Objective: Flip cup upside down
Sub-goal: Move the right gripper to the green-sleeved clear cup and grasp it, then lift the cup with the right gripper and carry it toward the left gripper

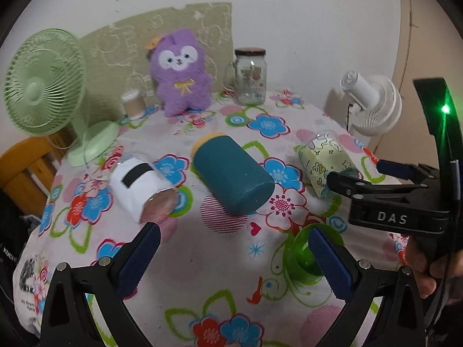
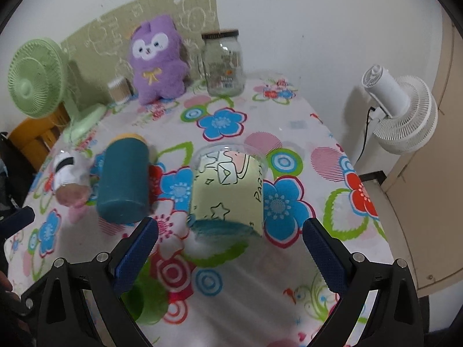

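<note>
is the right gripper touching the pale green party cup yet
Apart. The right wrist view shows the right gripper open, with floral tablecloth visible between each blue fingertip and the pale green party cup lying ahead.

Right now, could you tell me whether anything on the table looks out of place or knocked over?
Yes: three cups lie on their sides on the floral tablecloth, apart in a row: the white-sleeved cup, the teal cup and the pale green cartoon cup. Nothing appears spilled.

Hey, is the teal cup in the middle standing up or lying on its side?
Lying on its side. The teal cup rests lengthwise on the tablecloth, its yellow end pointing toward the far wall.
</note>
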The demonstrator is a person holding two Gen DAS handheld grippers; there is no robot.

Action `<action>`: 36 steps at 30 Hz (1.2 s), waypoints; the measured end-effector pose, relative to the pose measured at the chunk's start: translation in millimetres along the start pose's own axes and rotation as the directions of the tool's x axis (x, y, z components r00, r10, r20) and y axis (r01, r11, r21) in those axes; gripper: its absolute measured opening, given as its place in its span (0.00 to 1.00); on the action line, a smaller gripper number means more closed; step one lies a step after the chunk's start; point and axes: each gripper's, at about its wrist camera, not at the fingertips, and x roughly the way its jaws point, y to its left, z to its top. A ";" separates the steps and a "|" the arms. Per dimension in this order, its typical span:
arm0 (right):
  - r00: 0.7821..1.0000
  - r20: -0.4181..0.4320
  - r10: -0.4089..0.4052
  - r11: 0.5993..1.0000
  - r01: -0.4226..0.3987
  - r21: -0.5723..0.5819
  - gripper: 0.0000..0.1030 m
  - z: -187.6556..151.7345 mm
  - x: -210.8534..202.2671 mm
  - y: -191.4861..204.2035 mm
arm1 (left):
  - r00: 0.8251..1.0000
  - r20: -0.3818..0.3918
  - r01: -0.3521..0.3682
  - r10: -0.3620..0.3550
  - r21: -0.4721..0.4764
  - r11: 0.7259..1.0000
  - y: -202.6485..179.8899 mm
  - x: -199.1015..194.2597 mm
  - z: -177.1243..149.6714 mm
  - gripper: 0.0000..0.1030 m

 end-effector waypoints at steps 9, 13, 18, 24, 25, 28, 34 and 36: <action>0.993 -0.096 0.068 0.997 -0.065 0.028 0.71 2.3 32.9 -4.3 | 0.998 -0.053 0.024 -0.023 0.016 1.000 -3.3 22.3 0.9 1.00; 0.991 -0.108 0.078 0.996 -0.073 0.051 0.59 2.3 37.2 -4.5 | 0.999 -0.048 0.011 -0.010 0.022 1.000 -2.5 19.3 -0.8 1.00; 0.990 -0.082 0.114 0.990 -0.106 0.098 0.57 1.1 19.1 -7.6 | 0.999 -0.053 -0.013 0.014 0.014 1.000 0.3 10.5 -5.1 1.00; 0.981 -0.022 0.194 0.981 -0.193 0.029 0.57 -5.1 -29.6 20.1 | 1.000 -0.011 0.003 -0.004 -0.038 0.999 9.8 -19.7 -18.9 1.00; 0.978 -0.016 0.207 0.978 -0.207 0.014 0.57 -7.3 -37.2 25.2 | 1.000 -0.002 0.005 -0.005 -0.046 0.999 11.6 -26.0 -22.5 1.00; 0.969 -0.004 0.246 0.968 -0.246 -0.043 0.57 -18.0 -61.2 48.5 | 1.000 0.022 -0.006 0.007 -0.079 0.997 18.6 -46.2 -37.3 1.00; 0.955 -0.037 0.294 0.937 -0.295 -0.185 0.57 -53.6 -85.6 104.4 | 0.996 0.034 -0.078 0.085 -0.168 0.983 41.2 -81.3 -82.4 1.00; 0.952 -0.062 0.301 0.926 -0.307 -0.219 0.57 -67.3 -84.5 121.4 | 0.994 0.018 -0.104 0.110 -0.211 0.972 50.7 -91.0 -102.1 1.00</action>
